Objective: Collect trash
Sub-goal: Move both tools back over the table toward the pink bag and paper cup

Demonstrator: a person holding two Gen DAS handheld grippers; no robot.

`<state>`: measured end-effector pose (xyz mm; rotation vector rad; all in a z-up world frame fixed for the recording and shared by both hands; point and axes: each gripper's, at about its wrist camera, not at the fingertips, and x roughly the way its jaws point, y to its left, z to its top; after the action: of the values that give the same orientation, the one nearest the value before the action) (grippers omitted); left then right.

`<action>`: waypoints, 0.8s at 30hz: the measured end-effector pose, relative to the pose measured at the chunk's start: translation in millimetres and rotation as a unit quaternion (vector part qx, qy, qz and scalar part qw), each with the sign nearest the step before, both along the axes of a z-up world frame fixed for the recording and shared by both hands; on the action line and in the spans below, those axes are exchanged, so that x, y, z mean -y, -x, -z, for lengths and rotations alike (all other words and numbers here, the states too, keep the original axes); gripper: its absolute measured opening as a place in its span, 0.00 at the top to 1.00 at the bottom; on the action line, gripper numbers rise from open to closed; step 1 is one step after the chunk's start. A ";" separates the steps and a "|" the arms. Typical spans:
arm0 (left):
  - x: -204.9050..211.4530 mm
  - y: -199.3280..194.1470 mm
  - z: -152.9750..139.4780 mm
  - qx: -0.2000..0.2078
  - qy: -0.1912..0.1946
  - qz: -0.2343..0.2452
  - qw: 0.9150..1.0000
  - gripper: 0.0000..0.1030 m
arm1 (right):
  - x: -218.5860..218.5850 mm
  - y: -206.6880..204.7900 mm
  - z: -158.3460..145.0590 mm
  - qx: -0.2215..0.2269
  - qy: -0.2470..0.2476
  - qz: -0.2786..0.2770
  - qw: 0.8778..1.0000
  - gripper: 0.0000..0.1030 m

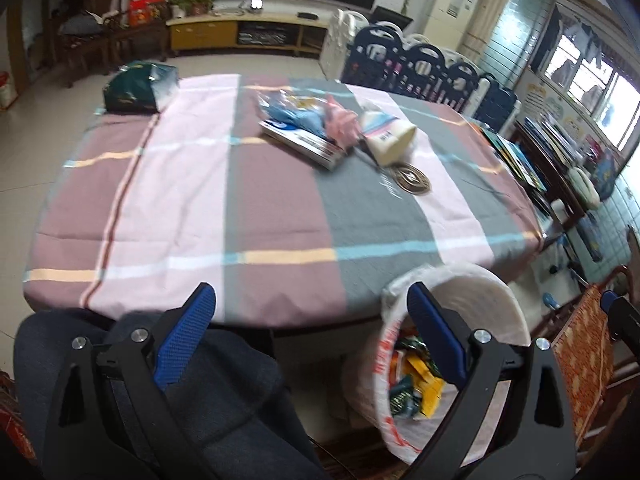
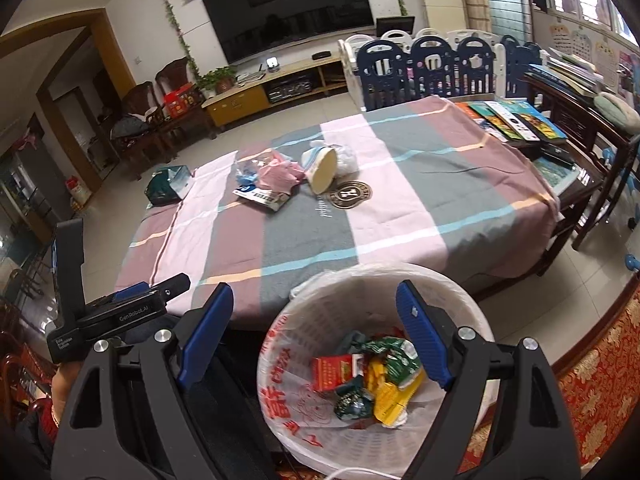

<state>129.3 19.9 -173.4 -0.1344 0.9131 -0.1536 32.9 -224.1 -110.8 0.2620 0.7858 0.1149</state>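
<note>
Both claws gape empty, left claw [image 1: 310,334] and right claw [image 2: 316,330]. Crinkly wrappers [image 2: 370,376] fill the lined mesh bin [image 2: 320,320] below the surface [image 2: 400,208] edge; litter pile [image 2: 280,180] mid-cloth, bare plaid around.

Near tablecloth [image 2: 304,240] bare; litter pile [image 2: 280,184] mid-table; bin [image 2: 472,304] mouth unobstructed.

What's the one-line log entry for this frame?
left gripper: open, empty | right gripper: opening, empty | bin: wrappers inside | table: trash left
</note>
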 end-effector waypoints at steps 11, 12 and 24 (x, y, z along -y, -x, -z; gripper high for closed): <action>-51.4 -30.9 11.9 0.027 -0.029 -0.033 0.999 0.07 | -54.4 -70.0 24.5 -0.017 -0.006 -0.046 0.999 0.20; -57.1 -38.9 11.3 0.023 -0.021 -0.035 0.999 0.07 | -59.4 -78.4 25.7 -0.017 -0.003 -0.050 0.999 0.20; -107.5 -127.5 12.8 0.122 -0.058 -0.038 0.990 0.05 | -75.0 -187.7 56.4 -0.030 0.005 -0.030 0.999 0.20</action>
<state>256.8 127.4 -186.1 -0.0399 0.6694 -0.0445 220.6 -149.1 -167.3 0.2329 0.8540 0.1595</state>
